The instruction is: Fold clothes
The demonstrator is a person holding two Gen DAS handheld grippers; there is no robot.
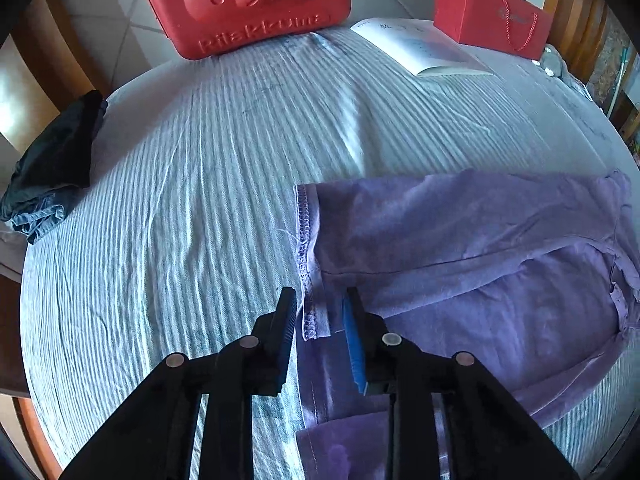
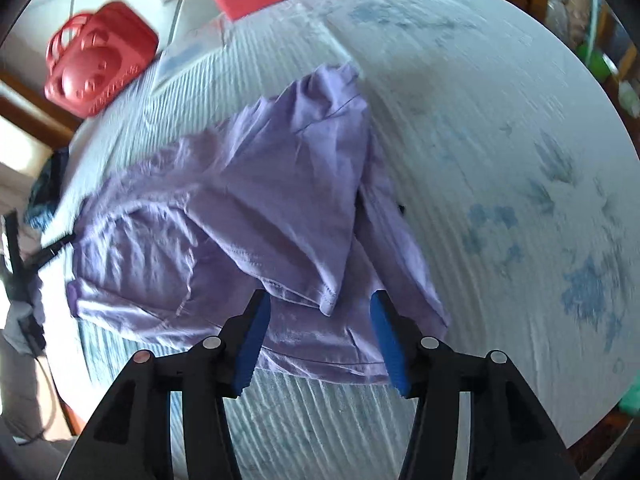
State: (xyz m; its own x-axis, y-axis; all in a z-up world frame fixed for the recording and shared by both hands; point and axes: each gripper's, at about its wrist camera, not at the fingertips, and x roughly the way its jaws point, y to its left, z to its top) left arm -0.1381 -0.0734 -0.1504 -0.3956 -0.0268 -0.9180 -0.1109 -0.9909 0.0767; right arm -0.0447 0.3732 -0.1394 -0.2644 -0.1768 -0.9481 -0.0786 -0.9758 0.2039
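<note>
While purple shirt (image 2: 240, 208) lies rumpled (half-folded), left gripper (image 1: 320, 300) and right gripper (image 2: 318, 300) spread, empty.

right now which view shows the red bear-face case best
The left wrist view: the red bear-face case fills the top edge, sharp enough to show its raised face and lettering. The right wrist view shows it small, blurred and at the far left, beyond the purple garment.

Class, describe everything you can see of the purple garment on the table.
The purple garment is lilac, of soft knit-looking fabric with stitched hems. It lies partly folded and rumpled on the striped tablecloth, one flap doubled over the rest. The left tool straddles its hemmed edge, jaws apart. The right tool hovers open over its near edge; neither grips it.
</note>
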